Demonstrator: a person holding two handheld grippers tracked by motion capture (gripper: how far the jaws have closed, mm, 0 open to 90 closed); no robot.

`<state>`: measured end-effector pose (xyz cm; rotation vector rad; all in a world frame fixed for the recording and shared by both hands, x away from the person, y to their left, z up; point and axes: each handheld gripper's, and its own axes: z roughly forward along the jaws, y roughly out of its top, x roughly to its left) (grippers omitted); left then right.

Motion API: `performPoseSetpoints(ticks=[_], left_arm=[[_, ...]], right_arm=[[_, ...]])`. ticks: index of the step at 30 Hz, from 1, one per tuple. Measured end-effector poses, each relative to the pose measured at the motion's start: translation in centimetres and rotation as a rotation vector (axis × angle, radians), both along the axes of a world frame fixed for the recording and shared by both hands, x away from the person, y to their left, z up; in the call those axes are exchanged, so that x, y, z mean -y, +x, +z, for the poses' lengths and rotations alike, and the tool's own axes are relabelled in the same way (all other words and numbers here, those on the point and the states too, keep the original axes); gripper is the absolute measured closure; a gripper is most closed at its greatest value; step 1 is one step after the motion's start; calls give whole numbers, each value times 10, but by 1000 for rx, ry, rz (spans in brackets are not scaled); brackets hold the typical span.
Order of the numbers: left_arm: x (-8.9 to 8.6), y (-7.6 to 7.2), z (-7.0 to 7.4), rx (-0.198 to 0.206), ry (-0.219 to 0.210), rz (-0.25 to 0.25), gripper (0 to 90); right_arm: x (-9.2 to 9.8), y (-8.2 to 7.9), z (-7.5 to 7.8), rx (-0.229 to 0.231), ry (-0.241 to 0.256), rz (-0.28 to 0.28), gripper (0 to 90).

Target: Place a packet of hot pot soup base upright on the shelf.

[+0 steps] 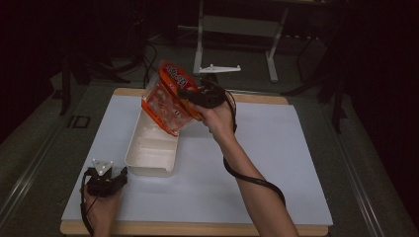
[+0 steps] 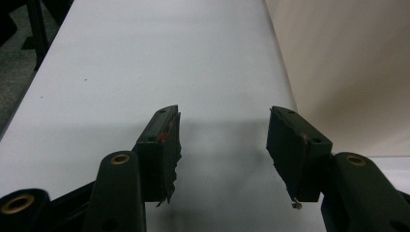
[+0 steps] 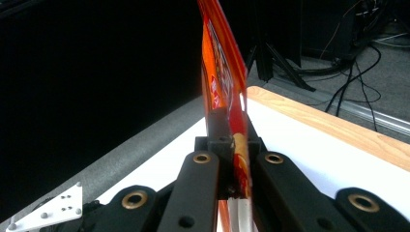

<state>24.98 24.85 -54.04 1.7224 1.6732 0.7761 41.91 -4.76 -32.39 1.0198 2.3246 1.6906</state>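
Pinching orange packet [image 1: 171,96] edge, right hand-held gripper [image 1: 197,97] above tray [image 1: 150,148]; contents unclear; left hand-held gripper [image 1: 106,180] spread.

A wooden table [image 1: 257,98] carries a large white sheet [image 1: 247,163] that covers nearly all of its top. A long white tray [image 1: 148,163] lies directly on the sheet, left of the middle
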Motion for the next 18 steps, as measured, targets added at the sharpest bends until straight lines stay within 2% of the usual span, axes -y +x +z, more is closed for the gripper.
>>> performPoseSetpoints(ticks=[5,7,18], left_arm=[[0,0,0,0,1,-1,460],[0,0,0,1,1,0,460],[0,0,0,3,-2,-2,460]], right_arm=[[-6,2,-5,-14,-8,-6,900],[-8,2,-7,-16,-25,-13,900],[-35,4,-8,-20,-169,-36,899]])
